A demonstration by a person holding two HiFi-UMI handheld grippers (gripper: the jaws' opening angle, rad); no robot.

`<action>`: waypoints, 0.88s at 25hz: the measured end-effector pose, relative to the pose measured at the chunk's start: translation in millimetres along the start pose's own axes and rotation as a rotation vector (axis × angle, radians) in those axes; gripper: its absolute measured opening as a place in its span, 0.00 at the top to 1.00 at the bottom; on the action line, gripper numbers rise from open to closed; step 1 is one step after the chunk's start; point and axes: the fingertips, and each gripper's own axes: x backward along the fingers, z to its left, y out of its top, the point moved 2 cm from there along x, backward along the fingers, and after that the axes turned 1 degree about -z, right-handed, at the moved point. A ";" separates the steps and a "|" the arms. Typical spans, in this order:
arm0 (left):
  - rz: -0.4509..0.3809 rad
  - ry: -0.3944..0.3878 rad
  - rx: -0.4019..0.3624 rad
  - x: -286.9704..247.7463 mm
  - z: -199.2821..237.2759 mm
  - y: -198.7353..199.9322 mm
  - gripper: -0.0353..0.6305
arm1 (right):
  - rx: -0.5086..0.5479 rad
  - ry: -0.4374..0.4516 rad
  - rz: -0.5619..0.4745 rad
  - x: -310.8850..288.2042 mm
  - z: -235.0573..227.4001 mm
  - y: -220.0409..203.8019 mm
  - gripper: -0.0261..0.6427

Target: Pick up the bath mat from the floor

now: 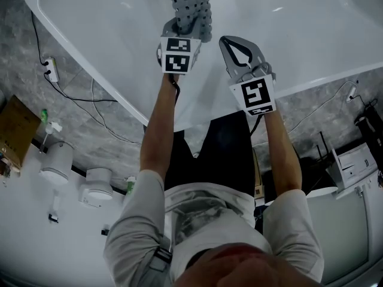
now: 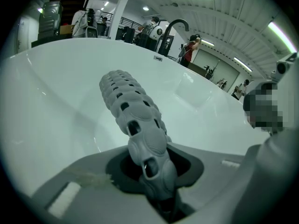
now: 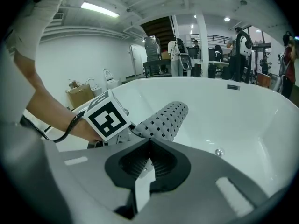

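here left gripper (image 2: 156, 176) fingers clench the bath mat (image 2: 126, 101), cut off atop the head view; right gripper (image 3: 149, 143) fingers closed, empty.

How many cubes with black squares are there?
2. One cube on the left gripper, which holds the mat; the other on the right gripper beside it. None looks hidden.

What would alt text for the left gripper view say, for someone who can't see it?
The left claw grips one end of a grey bath mat full of holes, which reaches out over the inside of a white bathtub. People stand in a bright hall behind.
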 end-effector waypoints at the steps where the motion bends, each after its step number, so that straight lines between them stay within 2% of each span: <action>1: -0.006 0.000 -0.003 6.0 -1.8 4.1 0.79 | 0.000 -0.004 -0.005 4.1 1.1 4.3 0.96; 22: -0.145 -0.014 -0.119 150.4 -20.8 112.0 0.79 | 0.020 -0.088 -0.120 78.3 32.6 124.3 0.96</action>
